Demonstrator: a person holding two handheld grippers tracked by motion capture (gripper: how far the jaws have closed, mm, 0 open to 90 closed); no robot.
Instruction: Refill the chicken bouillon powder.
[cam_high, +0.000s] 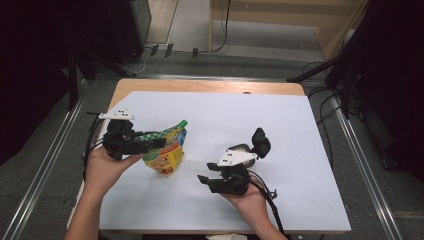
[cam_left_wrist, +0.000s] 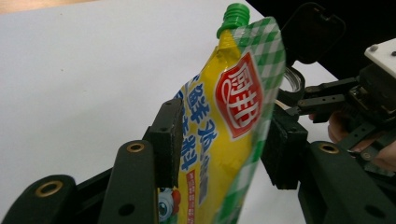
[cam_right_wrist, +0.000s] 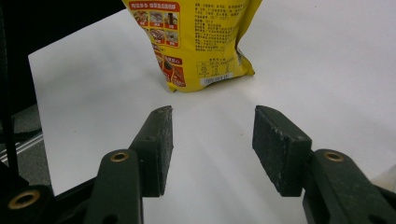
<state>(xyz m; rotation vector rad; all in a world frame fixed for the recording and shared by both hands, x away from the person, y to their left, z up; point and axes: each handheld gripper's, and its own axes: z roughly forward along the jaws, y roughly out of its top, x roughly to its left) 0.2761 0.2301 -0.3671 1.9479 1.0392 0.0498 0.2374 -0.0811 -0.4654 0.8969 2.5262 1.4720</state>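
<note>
A yellow stand-up pouch (cam_high: 167, 152) with a green checked edge and a green screw cap stands on the white sheet (cam_high: 225, 115), left of the middle. My left gripper (cam_high: 156, 142) reaches in from the left, level with the pouch's upper part. In the left gripper view the pouch (cam_left_wrist: 229, 121) sits between the spread jaws of the left gripper (cam_left_wrist: 226, 140), which do not squeeze it. My right gripper (cam_high: 204, 181) hovers to the right of the pouch, jaws apart and empty. In the right gripper view, the right gripper (cam_right_wrist: 212, 140) points at the base of the pouch (cam_right_wrist: 196, 42).
The white sheet covers a wooden table whose far edge (cam_high: 210, 86) shows bare. Metal rails (cam_high: 47, 165) run along the floor on both sides. Cables and dark stands (cam_high: 345, 75) lie beyond the right side. A cable (cam_high: 272, 210) trails from the right gripper.
</note>
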